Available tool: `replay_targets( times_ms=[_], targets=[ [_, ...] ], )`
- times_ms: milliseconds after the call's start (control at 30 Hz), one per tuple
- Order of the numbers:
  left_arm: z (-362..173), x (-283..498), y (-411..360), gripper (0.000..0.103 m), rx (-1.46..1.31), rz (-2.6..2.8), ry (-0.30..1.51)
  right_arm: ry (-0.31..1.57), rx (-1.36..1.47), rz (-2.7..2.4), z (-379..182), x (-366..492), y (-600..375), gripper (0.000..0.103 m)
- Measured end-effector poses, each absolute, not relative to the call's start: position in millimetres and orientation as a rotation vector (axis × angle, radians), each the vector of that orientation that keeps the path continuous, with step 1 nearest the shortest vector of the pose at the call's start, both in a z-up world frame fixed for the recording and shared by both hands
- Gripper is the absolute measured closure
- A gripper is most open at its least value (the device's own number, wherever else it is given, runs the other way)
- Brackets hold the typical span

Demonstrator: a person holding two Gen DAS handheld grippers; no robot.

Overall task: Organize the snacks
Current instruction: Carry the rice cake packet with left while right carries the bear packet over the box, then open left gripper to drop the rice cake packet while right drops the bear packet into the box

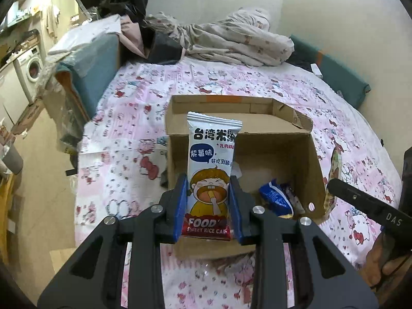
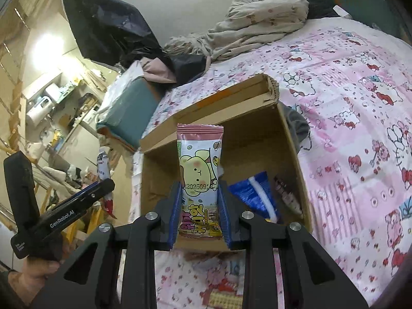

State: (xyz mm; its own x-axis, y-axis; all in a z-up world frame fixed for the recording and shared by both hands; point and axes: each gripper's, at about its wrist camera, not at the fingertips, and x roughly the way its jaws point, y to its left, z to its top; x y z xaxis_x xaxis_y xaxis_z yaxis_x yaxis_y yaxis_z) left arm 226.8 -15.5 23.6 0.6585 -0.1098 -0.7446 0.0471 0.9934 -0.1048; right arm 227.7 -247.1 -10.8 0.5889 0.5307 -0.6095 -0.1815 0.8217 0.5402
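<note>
Two snack packets are held at this moment, one in each gripper, both above the near edge of the cardboard box [image 1: 312,159]. The left gripper [image 1: 208,200] pinches a white rice cake packet [image 1: 209,172] by its lower half, with the blue pads [image 1: 180,206] pressed on both side edges; the packet stands upright and its top is free. The right gripper [image 2: 198,211] pinches in the same way a pink cookie packet [image 2: 199,177] with a bear drawing on it, also upright.

Just behind the packets, inside the box, a blue packet [image 1: 275,198] and a dark packet [image 1: 293,200] lie in the near right corner; the left part of the floor looks bare. Further away the box flap [image 1: 231,121] stands open, and behind it a crumpled blanket [image 1: 231,36] lies on the pink printed bedsheet [image 1: 123,118].

I think the main risk is the grip itself: the wrappers are smooth and soft, held only by the edges, so a packet may slip or turn during lowering. A strong squeeze may also crush the rice cake. Because the two grippers are near each other, they could knock together over the box. If a packet is released too near the front wall, it may fall outside on the sheet. The soft bed may let the box tilt when it is pushed.
</note>
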Motion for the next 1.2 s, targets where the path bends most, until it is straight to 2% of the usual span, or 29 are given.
replay_targets(
  times_ms=[400,867,1033,1133,1167,1200],
  targets=[
    [-32,259,-30,0.077,-0.047,-0.126,0.904,0.970,0.462,0.393,-55,258,-240,0.074],
    [-52,268,-36,0.076,-0.042,-0.131,0.979,1.106,0.468,0.390,-86,261,-230,0.073],
    [-53,265,-37,0.076,-0.045,-0.129,0.978,1.096,0.485,0.403,-84,260,-230,0.071],
    [-53,264,-36,0.072,-0.060,-0.143,0.991,1.086,0.479,0.402,-81,261,-231,0.066],
    [-53,264,-35,0.065,-0.064,-0.146,0.995,1.078,0.490,0.404,-79,260,-232,0.055],
    [-53,263,-35,0.057,-0.067,-0.146,0.997,1.069,0.503,0.408,-77,260,-234,0.040]
  ],
)
